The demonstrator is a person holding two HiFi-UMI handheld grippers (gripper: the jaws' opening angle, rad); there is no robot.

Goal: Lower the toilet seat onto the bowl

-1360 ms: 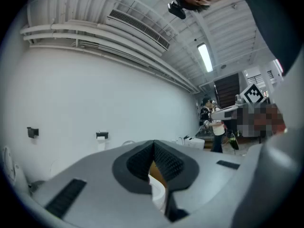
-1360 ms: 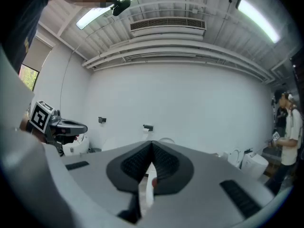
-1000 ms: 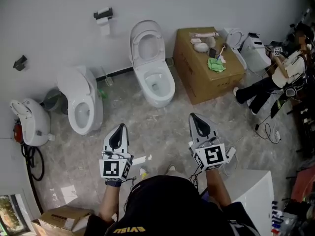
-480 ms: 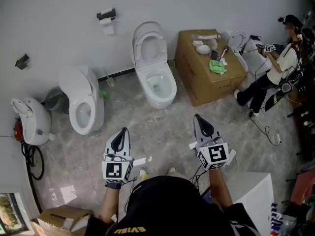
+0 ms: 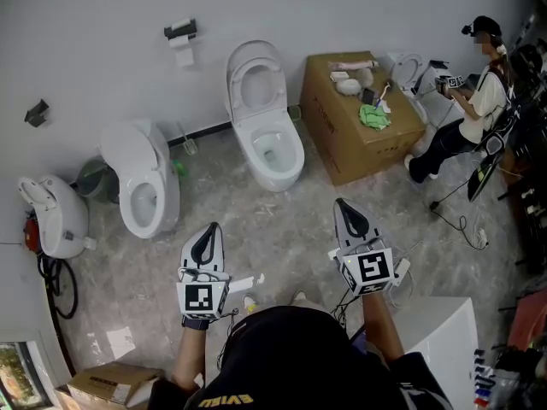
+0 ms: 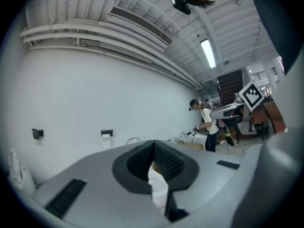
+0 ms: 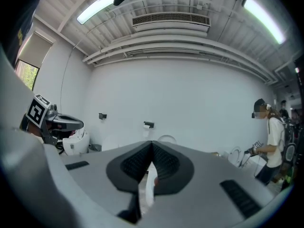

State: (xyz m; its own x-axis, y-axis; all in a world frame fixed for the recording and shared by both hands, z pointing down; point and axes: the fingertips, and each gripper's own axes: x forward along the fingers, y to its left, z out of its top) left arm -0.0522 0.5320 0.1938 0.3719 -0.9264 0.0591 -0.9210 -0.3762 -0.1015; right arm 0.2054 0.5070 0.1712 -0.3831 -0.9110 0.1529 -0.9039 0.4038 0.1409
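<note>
Against the wall, the toilet seat (image 5: 233, 79) stands raised above the bowl (image 5: 292, 162); left gripper (image 5: 210, 228) and right gripper (image 5: 342, 204) (empty) are closed.

Long ceiling lamps (image 7: 264, 14) light the room brightly and evenly; shadows on the floor (image 5: 291, 220) under me are soft. Both my gripper views bulge, darken at the corners, and blur up close.
</note>
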